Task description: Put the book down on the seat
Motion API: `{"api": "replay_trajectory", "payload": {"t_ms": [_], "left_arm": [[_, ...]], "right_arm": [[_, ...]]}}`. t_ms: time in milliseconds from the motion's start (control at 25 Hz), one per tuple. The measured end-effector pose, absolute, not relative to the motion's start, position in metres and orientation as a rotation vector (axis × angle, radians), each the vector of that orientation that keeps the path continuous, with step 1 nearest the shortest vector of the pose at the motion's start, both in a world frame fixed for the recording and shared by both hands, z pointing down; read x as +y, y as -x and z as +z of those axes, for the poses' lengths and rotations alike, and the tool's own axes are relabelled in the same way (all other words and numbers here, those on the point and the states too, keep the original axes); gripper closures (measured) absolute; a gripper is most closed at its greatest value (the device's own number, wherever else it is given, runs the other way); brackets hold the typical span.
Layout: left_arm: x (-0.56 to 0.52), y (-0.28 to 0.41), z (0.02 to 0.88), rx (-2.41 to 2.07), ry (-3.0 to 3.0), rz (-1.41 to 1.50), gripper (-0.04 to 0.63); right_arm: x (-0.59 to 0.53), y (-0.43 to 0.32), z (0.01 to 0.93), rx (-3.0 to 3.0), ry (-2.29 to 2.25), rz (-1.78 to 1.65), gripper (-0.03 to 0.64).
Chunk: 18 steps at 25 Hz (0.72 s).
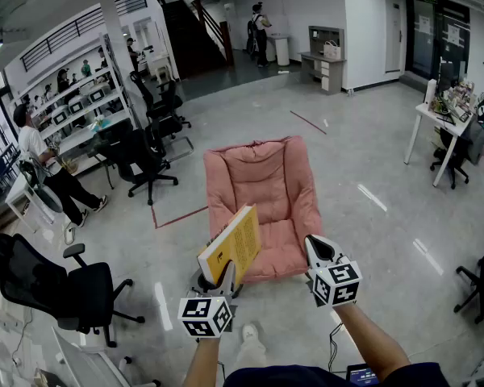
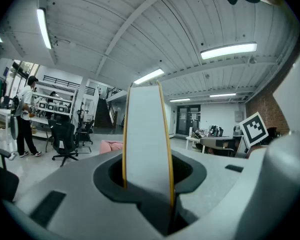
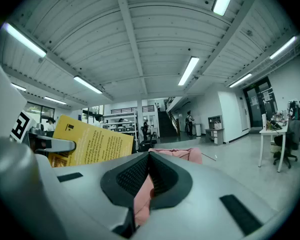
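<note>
Yellow-covered, the book [image 1: 232, 247] tilts upright, pinched at its lower end by the left gripper [image 1: 225, 276] over the front edge of the pink seat [image 1: 266, 184]. The right gripper [image 1: 318, 247] is pressed together, empty.

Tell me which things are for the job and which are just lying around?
For the job:
- book, held in the left gripper
- pink seat
- right gripper, holding nothing

Just around:
- black office chairs
- white desk
- shelves
</note>
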<state>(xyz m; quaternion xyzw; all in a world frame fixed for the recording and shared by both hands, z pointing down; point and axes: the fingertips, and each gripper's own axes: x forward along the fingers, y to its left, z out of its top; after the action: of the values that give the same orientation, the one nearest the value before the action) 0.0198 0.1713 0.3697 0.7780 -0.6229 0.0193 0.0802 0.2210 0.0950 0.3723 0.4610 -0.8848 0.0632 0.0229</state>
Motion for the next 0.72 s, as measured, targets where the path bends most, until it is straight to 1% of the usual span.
{"api": "replay_trajectory", "payload": {"t_ms": [720], "left_arm": [[0.14, -0.001, 0.371, -1.865, -2.304, 0.031, 0.445]], "right_arm": [[0.063, -0.209, 0.375, -2.767, -1.452, 0.294, 0.597]]}}
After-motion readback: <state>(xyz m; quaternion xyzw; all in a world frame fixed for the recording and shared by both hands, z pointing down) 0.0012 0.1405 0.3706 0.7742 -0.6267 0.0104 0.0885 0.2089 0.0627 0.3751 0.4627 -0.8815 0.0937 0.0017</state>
